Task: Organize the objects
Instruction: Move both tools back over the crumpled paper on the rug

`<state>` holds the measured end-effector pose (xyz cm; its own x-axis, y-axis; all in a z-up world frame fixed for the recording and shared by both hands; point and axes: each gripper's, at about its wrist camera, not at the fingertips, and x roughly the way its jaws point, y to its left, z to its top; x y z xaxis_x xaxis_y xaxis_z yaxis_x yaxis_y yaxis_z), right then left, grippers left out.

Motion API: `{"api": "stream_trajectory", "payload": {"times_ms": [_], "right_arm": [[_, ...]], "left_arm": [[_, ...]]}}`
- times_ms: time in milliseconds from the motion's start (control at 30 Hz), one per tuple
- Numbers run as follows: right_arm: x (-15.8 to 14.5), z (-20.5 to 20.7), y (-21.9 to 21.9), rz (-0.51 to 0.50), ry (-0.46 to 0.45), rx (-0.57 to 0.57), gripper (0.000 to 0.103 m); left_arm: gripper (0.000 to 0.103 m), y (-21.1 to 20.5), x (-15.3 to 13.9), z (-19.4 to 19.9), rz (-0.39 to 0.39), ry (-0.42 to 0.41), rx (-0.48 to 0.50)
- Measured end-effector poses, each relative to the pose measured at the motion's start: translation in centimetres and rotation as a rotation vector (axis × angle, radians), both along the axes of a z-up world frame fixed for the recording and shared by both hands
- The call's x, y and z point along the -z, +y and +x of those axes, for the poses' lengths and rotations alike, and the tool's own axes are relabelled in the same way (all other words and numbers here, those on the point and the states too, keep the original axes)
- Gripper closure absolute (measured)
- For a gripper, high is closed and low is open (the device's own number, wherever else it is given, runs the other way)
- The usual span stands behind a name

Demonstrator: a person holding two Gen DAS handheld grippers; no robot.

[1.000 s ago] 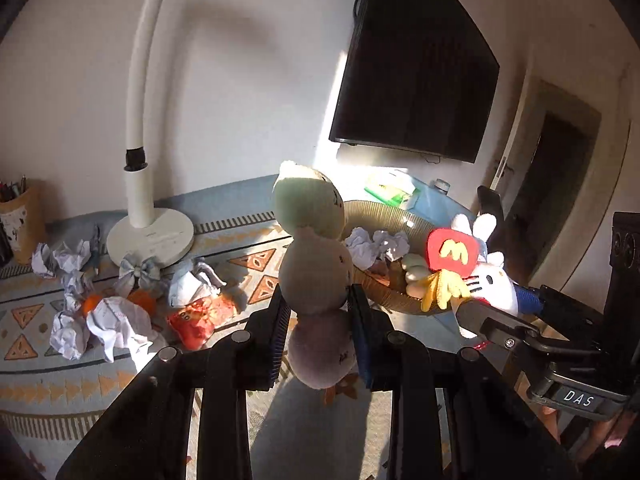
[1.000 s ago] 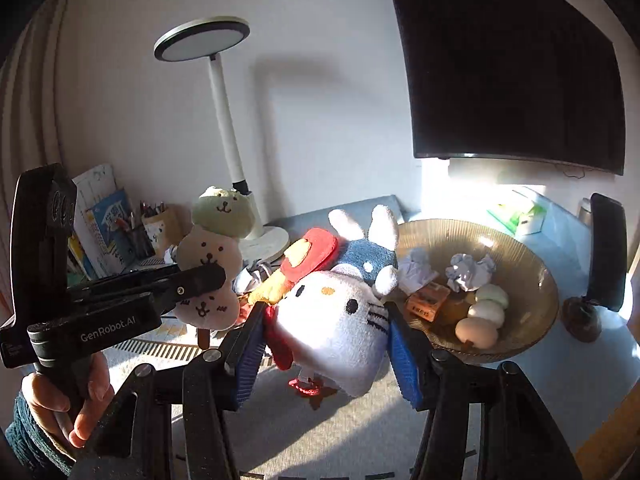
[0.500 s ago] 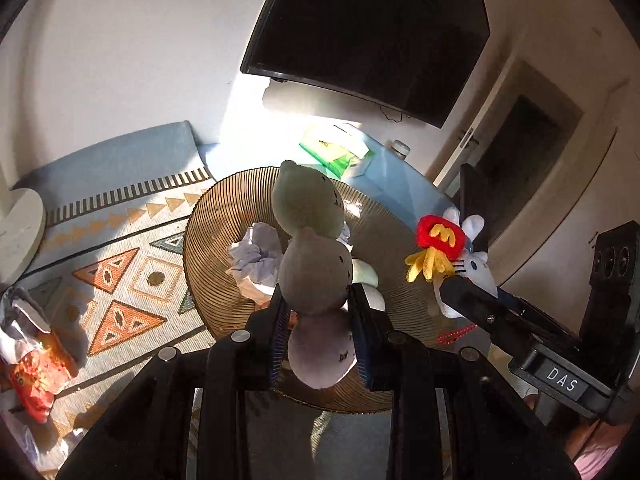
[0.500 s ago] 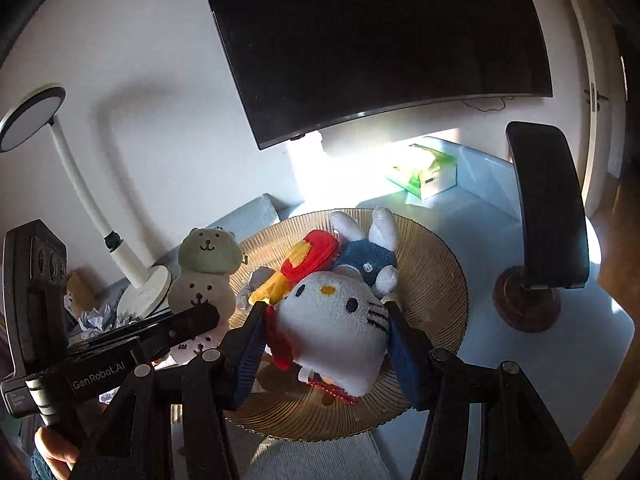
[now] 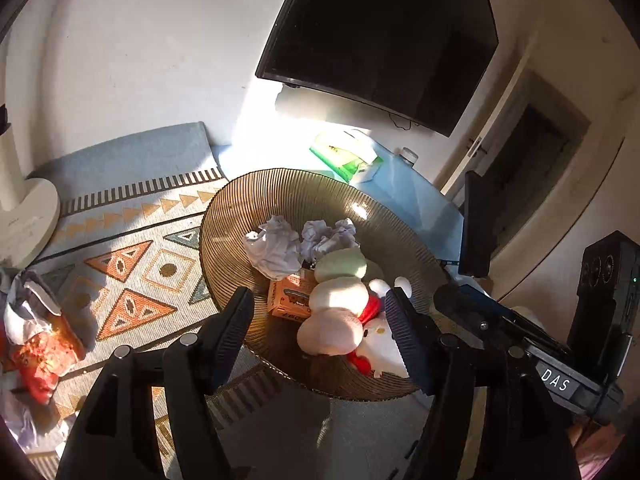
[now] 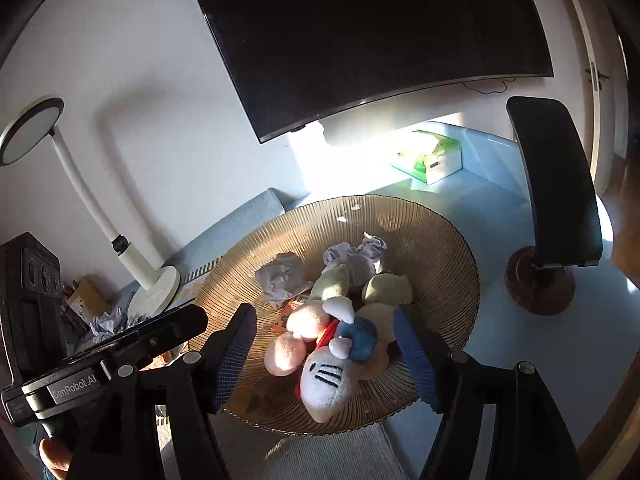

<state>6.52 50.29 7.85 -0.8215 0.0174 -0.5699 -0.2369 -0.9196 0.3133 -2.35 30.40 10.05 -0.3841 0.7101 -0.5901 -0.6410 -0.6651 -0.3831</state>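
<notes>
Both toys lie in the bowl (image 5: 224, 216), just below your hand-held grippers: the bear (image 5: 338, 304) under the left (image 5: 320, 336), the cat (image 6: 324, 384) under the right (image 6: 326, 356). Jaws are opening, nothing gripped. Paper balls (image 5: 24, 420) wait left, nearer your left one.

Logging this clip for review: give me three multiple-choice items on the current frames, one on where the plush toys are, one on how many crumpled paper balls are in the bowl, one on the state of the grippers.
1. Where do the plush toys lie?
A. On the patterned mat
B. In the ribbed bowl
C. On the tissue box

2. How many crumpled paper balls show in the bowl?
A. None
B. Two
C. Five

3. How do the left gripper and right gripper stand?
A. Both clamped on toys
B. Both opening, pads off the toys
C. Only the left clamped

Answers: B, the toys are piled inside the bowl; B, two white wads lie behind them; B, both pairs of pads stand apart from the toys.
</notes>
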Motion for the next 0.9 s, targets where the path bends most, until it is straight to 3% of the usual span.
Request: {"api": "stream_trajectory", "payload": {"times_ms": [167, 200, 233, 300, 333, 467, 533, 633, 833, 900], "right_arm": [[-2.7, 1.5, -4.4, 0.048, 0.071, -0.077, 0.034], [-3.2, 1.7, -5.5, 0.055, 0.088, -0.102, 0.034], [-3.5, 2.0, -6.9, 0.064, 0.106, -0.133, 0.033], [-3.8, 2.4, -9.6, 0.089, 0.133, -0.189, 0.024], [-3.7, 2.5, -11.0, 0.103, 0.145, -0.213, 0.018], [-1.8, 1.8, -16.7, 0.159, 0.147, -0.320, 0.016], [0.2, 1.1, -19.0, 0.158, 0.145, -0.377, 0.016], [3.4, -0.4, -21.3, 0.186, 0.103, -0.413, 0.016], [6.2, -1.6, -22.8, 0.231, 0.031, -0.446, 0.016], [6.3, -1.8, -22.7, 0.225, 0.029, -0.444, 0.012]], "left_arm": [[0.037, -5.6, -2.7, 2.9, 0.050, 0.081, -0.071], [0.032, -7.2, -3.0, 3.5, 0.043, 0.103, -0.106], [0.020, -9.1, -3.2, 4.2, 0.035, 0.128, -0.155], [0.007, -13.2, -2.9, 5.6, 0.034, 0.186, -0.275], [0.005, -15.2, -2.5, 6.2, 0.031, 0.210, -0.330], [0.005, -21.5, -0.1, 7.2, -0.071, 0.242, -0.524], [0.005, -23.5, 1.7, 7.1, -0.140, 0.239, -0.591], [0.005, -26.2, 4.2, 6.4, -0.182, 0.200, -0.658], [0.005, -28.9, 6.5, 6.0, -0.124, 0.086, -0.681], [0.005, -28.9, 6.6, 5.9, -0.110, 0.091, -0.678]]}}
